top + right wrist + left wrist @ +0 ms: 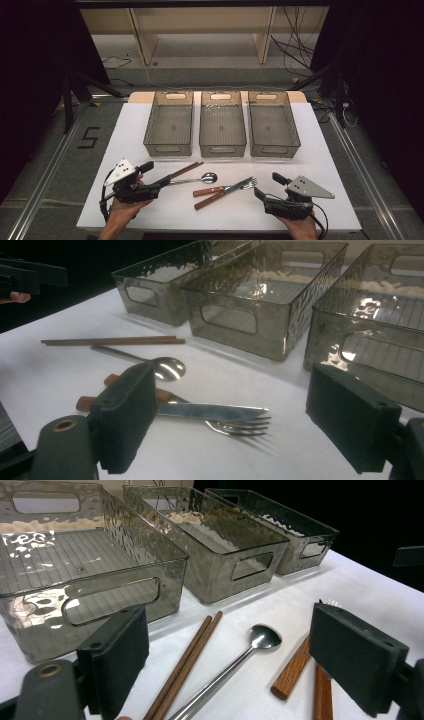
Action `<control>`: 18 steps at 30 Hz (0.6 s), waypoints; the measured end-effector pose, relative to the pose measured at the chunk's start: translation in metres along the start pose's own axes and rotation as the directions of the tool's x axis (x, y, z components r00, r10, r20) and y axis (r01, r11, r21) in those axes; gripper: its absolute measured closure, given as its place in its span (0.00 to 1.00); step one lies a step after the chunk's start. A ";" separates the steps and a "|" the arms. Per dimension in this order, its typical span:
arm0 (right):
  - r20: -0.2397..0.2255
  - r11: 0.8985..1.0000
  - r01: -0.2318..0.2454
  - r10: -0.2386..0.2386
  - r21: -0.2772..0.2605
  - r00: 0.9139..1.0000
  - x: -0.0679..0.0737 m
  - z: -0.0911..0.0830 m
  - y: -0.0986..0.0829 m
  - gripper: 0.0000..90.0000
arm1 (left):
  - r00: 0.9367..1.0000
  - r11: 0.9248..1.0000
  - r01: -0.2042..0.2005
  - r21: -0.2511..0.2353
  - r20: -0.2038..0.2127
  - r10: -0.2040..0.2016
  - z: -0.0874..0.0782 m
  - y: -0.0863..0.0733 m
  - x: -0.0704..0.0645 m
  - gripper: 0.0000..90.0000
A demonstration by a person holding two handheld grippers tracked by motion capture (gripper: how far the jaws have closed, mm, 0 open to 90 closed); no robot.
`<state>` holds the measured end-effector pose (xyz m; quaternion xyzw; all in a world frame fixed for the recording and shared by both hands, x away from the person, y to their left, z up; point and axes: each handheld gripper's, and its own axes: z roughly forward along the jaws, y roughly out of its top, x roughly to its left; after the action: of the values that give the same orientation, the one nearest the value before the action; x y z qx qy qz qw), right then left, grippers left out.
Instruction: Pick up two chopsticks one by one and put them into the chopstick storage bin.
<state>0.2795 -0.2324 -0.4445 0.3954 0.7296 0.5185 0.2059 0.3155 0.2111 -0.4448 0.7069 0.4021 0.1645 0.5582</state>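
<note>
White desk (150,210) at frame centre on grey floor (45,165); dark surroundings, cables upper right. Left hand-held gripper (159,176) and right hand-held gripper (266,185): jaws apart, holding nothing.

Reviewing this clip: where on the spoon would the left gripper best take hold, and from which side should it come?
Probably the bare steel handle. The spoon lies flat, its bowl away from the left gripper and its handle running back between that gripper's open jaws. Come along the handle from that end, jaws straddling it across its narrow width. The chopsticks lie close alongside, so keep clear of them.
</note>
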 end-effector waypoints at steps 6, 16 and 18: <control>-0.002 1.000 0.002 -0.002 0.001 1.000 0.001 0.000 0.001 0.23 | 1.000 1.000 -0.005 0.004 0.003 0.005 0.002 0.000 -0.001 0.18; -0.006 1.000 0.005 -0.005 0.004 1.000 0.001 0.001 0.001 0.24 | 1.000 0.999 -0.008 0.048 0.001 0.008 0.004 0.004 0.003 0.18; -0.008 1.000 0.004 -0.004 0.007 1.000 0.001 0.001 0.000 0.24 | 1.000 0.998 -0.014 0.067 0.003 0.014 0.006 0.007 0.004 0.17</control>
<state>0.2799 -0.2311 -0.4444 0.3926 0.7330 0.5173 0.2025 0.3249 0.2101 -0.4416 0.7282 0.4020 0.1540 0.5334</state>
